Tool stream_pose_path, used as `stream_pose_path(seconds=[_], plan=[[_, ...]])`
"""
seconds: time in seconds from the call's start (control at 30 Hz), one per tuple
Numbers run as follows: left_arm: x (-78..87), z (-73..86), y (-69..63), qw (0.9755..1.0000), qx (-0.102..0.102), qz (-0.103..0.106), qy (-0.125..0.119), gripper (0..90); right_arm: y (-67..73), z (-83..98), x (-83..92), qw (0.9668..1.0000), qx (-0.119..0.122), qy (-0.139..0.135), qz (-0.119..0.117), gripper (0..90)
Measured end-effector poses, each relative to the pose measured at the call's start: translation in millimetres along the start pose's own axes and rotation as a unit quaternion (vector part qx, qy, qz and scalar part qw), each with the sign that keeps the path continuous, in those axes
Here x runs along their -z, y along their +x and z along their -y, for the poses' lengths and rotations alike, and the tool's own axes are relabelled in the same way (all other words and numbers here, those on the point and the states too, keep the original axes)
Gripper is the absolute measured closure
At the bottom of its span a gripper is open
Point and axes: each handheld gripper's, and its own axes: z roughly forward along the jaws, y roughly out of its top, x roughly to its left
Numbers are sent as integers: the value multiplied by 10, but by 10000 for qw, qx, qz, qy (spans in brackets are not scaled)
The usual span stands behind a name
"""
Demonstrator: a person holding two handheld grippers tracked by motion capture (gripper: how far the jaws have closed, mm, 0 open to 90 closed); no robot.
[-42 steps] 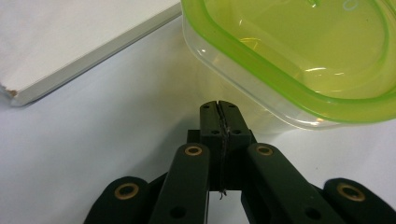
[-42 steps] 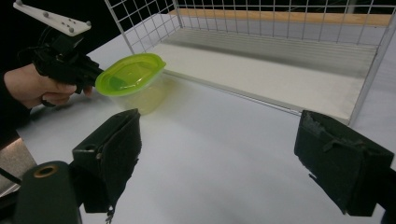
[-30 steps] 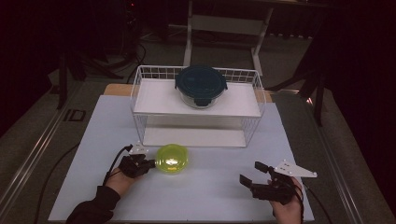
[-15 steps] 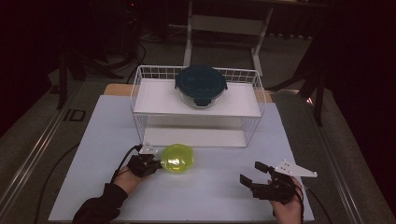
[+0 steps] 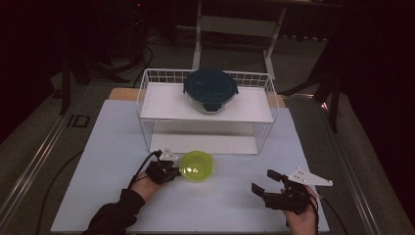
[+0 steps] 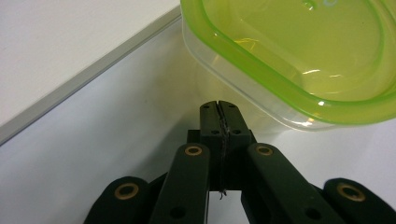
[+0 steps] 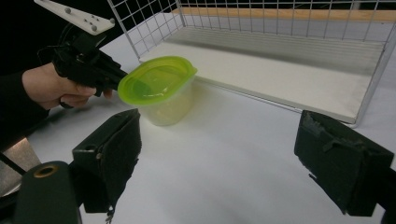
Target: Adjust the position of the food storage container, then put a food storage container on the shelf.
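A clear plastic container with a lime-green lid (image 5: 197, 166) stands on the white table in front of the wire rack. My left gripper (image 5: 171, 172) is shut with nothing between its jaws. Its closed tips (image 6: 219, 107) press against the container's wall (image 6: 261, 109), just under the lid's rim (image 6: 299, 95). In the right gripper view the left gripper (image 7: 112, 77) shows to the left of the container (image 7: 159, 88). At the table's front right, my right gripper (image 5: 262, 180) stands open, its jaws wide apart (image 7: 219, 158) and empty, well short of the container.
A white wire rack (image 5: 147, 98) stands at the back of the table; a glass bowl with a dark lid (image 5: 210, 88) sits on its upper shelf. Its lower white shelf (image 7: 289, 70) lies just behind the container.
My left gripper has moved to the right, and the green-lidded container has slid to the right ahead of it. The right gripper has stayed where it was.
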Motion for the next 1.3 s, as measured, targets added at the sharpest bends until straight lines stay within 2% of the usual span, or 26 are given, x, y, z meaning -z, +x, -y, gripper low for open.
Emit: stream_pose_path(seconds=[0.1,0.27,0.4,0.5,0.67,0.7,0.8,0.87,0.93,1.0,1.2,1.27,1.3], plan=[[-34,-30,-26,10000,-57,13,18,891,-3,2,2,10000,1,2,4,143],[-85,-58,-41,10000,20,82,-22,890,-5,5,2,10000,1,-2,5,143],[-100,-83,-74,9999,-73,53,65,890,-5,7,-4,10000,3,6,2,143],[-57,-70,-73,9999,35,104,26,888,2,5,5,10000,12,-2,5,143],[109,-11,-35,9997,134,198,-92,870,7,2,15,10000,47,-18,11,149],[132,-1,-31,9996,162,206,-90,818,10,3,14,10000,42,-22,-1,149],[234,43,-24,9992,243,274,-153,755,19,0,16,10000,70,-3,1,149],[315,68,-18,9990,225,341,-205,729,21,-3,14,10000,92,-1,-10,149],[371,83,-28,9986,247,383,-267,648,25,-9,3,9999,115,7,-32,154],[434,94,-45,9983,256,411,-332,607,33,-16,-3,9999,131,21,-57,168],[610,56,-93,9962,411,497,-579,343,79,-50,-47,9996,230,4,-142,173],[659,35,-97,9949,404,657,-651,229,105,-72,-60,9994,295,1,-158,173],[686,18,-105,9947,403,648,-689,181,112,-87,-70,9992,360,-3,-163,172]])
